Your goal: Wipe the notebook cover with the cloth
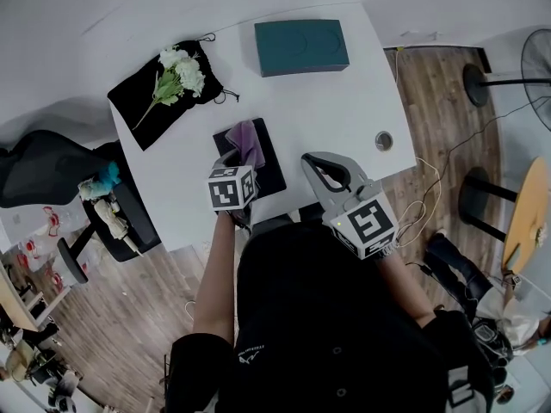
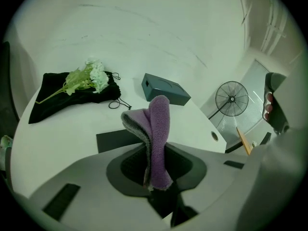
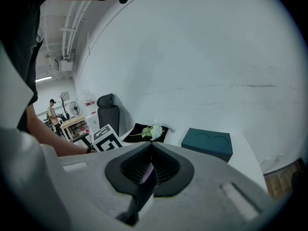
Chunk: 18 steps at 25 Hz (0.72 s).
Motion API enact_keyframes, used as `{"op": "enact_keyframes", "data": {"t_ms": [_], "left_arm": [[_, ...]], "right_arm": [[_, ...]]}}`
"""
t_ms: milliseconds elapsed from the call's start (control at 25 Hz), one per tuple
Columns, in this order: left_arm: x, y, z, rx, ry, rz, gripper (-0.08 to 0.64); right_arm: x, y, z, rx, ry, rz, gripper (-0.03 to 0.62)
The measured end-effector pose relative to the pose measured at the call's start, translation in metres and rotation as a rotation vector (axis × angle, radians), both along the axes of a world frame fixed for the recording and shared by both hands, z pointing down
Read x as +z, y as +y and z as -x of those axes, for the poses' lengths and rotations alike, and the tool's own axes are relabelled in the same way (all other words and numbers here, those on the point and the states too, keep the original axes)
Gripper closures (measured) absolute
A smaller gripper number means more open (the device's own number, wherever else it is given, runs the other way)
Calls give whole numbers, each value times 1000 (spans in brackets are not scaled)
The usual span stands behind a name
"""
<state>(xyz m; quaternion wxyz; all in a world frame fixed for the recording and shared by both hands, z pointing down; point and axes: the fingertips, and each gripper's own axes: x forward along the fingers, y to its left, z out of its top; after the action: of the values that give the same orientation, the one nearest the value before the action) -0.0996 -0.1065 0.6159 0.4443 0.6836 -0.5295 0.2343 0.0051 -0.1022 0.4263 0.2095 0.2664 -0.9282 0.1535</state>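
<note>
At the table's (image 1: 327, 101) near edge, over the notebook (image 1: 271, 175): my left claw (image 2: 156, 172) clamps the cloth (image 2: 159, 124); soft, limp, likely best gripped bunched; right claw (image 3: 149, 170) jaws together, empty.

Notebook (image 1: 275, 172) lies on the table (image 1: 336, 101), near the front edge, left of middle. Cloth (image 1: 250, 142) sits between the left tongs (image 1: 236, 162), over the notebook. Right tongs (image 1: 325, 170) are just right of the notebook, over the table's front edge. Box (image 1: 301, 46) is at the back, behind the notebook. Pouch (image 1: 146, 110) is at the back left corner, with flowers (image 1: 178, 74) on it. Cable hole (image 1: 384, 140) is near the table's right edge. Chair (image 1: 52, 169) stands left of the table, fan (image 1: 538, 58) off to the right.
</note>
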Motion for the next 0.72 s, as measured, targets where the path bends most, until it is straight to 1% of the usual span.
{"op": "enact_keyframes", "data": {"t_ms": [200,400,520,720], "left_arm": [[11,-2,-28,68,16,25,474],[17,-5,-41,110,20,39,474],[21,-5,-44,118,20,49,474],[28,0,-45,108,21,70,474]], "right_arm": [[3,-4,-9,36,11,4,588],[5,-6,-17,61,15,9,588],[6,-8,-20,70,20,10,588],[8,-7,-26,91,21,23,588]]}}
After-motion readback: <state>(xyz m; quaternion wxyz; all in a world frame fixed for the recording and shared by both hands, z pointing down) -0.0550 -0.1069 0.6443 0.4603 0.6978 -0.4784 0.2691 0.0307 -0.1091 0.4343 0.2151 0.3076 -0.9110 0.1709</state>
